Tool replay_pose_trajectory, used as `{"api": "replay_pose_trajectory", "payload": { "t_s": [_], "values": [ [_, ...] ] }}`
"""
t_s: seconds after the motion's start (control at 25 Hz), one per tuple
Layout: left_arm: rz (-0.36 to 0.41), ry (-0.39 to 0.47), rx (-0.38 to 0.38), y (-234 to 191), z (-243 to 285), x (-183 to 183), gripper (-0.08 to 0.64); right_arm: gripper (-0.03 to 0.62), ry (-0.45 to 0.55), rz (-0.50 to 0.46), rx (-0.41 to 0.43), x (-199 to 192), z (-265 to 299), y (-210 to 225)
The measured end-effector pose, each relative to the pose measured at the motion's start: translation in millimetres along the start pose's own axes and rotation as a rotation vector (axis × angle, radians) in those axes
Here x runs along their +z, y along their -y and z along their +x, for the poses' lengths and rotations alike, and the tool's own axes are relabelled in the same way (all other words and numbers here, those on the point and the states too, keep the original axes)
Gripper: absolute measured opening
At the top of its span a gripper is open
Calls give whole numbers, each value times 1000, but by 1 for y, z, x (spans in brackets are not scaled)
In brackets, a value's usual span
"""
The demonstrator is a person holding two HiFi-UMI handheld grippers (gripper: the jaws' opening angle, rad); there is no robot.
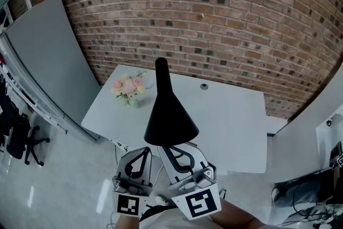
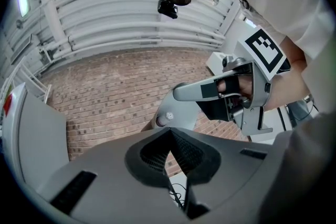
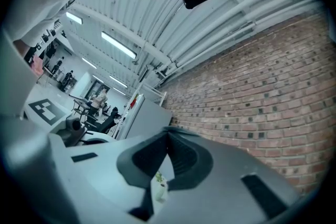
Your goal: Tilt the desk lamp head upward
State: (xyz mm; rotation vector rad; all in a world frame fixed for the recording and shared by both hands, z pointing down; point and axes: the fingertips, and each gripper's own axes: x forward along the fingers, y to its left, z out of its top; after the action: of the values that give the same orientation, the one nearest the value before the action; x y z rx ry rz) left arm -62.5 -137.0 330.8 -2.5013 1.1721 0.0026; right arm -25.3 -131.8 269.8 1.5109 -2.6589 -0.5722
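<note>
The desk lamp's black cone head (image 1: 169,115) stands over the white desk (image 1: 230,120), narrow end up and wide mouth down toward me; its base is hidden. Both grippers hang just below the cone's rim, off the desk's near edge. My left gripper (image 1: 143,152) is shut with nothing in it, its tips (image 2: 170,131) pressed together and pointing up at the brick wall. My right gripper (image 1: 174,150) is also shut and empty, its tips (image 3: 168,131) meeting. Neither touches the lamp. The right gripper's body (image 2: 236,97) shows in the left gripper view.
A small vase of pink flowers (image 1: 128,88) stands at the desk's far left, also glimpsed between the right jaws as flowers (image 3: 159,183). A cable grommet (image 1: 203,86) sits near the back edge. Brick wall behind, grey panel (image 1: 48,56) and office chair (image 1: 24,142) to the left.
</note>
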Motion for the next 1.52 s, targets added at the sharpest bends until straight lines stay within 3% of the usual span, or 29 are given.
{"api": "replay_pose_trajectory", "payload": {
  "t_s": [0.52, 1.16, 1.52],
  "values": [
    [-27, -21, -20, 4, -1, -13, 5, 17, 3, -14, 1, -7, -6, -9],
    [-75, -41, -96, 11, -2, -36, 5, 17, -131, -4, -18, -50, -10, -22],
    [-143, -21, -158, 16, -12, -53, 5, 17, -230, -3, -33, -73, -12, -43]
  ]
}}
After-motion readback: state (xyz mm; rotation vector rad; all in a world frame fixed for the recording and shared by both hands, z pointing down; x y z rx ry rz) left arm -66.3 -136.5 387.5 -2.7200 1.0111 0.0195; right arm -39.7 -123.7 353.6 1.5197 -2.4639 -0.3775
